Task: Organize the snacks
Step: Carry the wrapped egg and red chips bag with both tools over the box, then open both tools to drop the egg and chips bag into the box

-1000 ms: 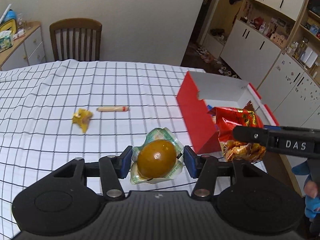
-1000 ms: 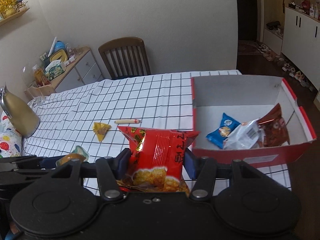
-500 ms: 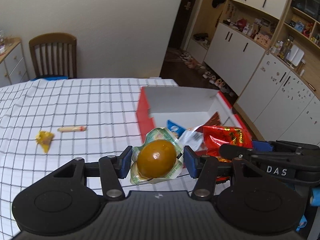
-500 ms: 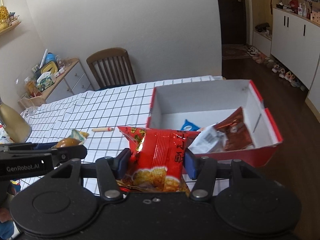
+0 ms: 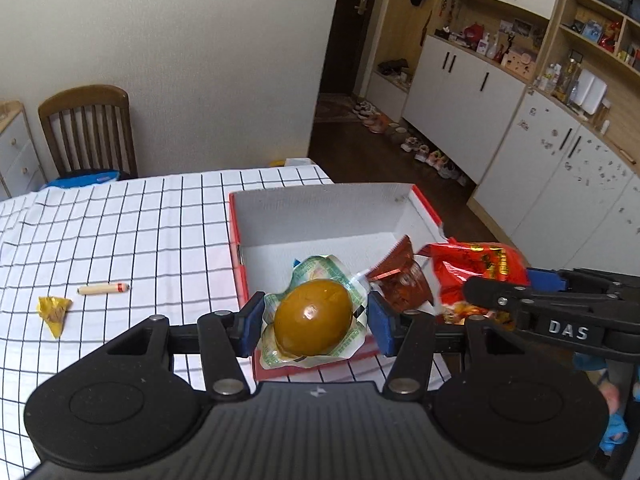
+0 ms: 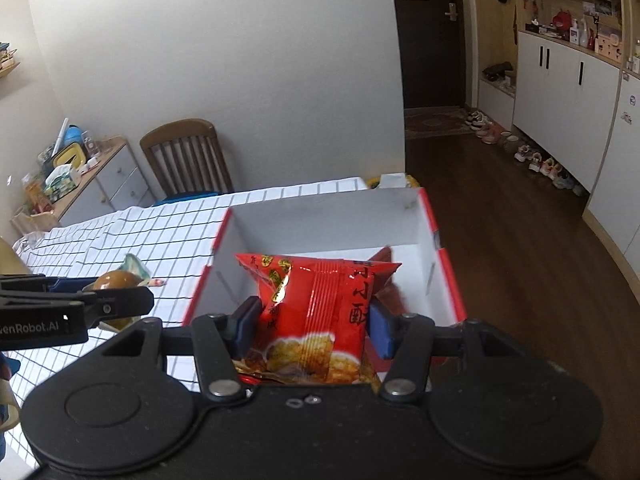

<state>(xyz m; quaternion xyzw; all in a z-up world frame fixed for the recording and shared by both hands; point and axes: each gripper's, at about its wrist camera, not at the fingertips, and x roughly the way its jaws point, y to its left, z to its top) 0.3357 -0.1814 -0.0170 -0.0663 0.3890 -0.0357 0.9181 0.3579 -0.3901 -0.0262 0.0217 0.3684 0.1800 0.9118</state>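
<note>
**Now both snacks hang over the box, ready to drop**

Clamped between the blue pads of the left gripper (image 5: 316, 318), the vacuum-sealed brown egg in its clear green-printed pouch (image 5: 313, 317) hangs over the near left corner of the red cardboard box with white inside walls (image 5: 320, 216). Its long axis lies roughly across the jaws, the blunt ends towards the pads. The right gripper (image 6: 310, 326) is closed on a red foil crisp packet (image 6: 316, 312), held upright, its sealed top edge pointing away over the box's near edge.

The step in hand looks like delivery: next, each gripper should clear the near wall, lower slightly and let go. A dark red-brown packet (image 5: 402, 280) lies inside; whatever sits beneath it is probably hidden.

Out on the checked tablecloth (image 5: 120, 232), towards its left edge, a thin sausage stick (image 5: 104, 289) and a yellow wrapped sweet (image 5: 53, 310) remain.
</note>
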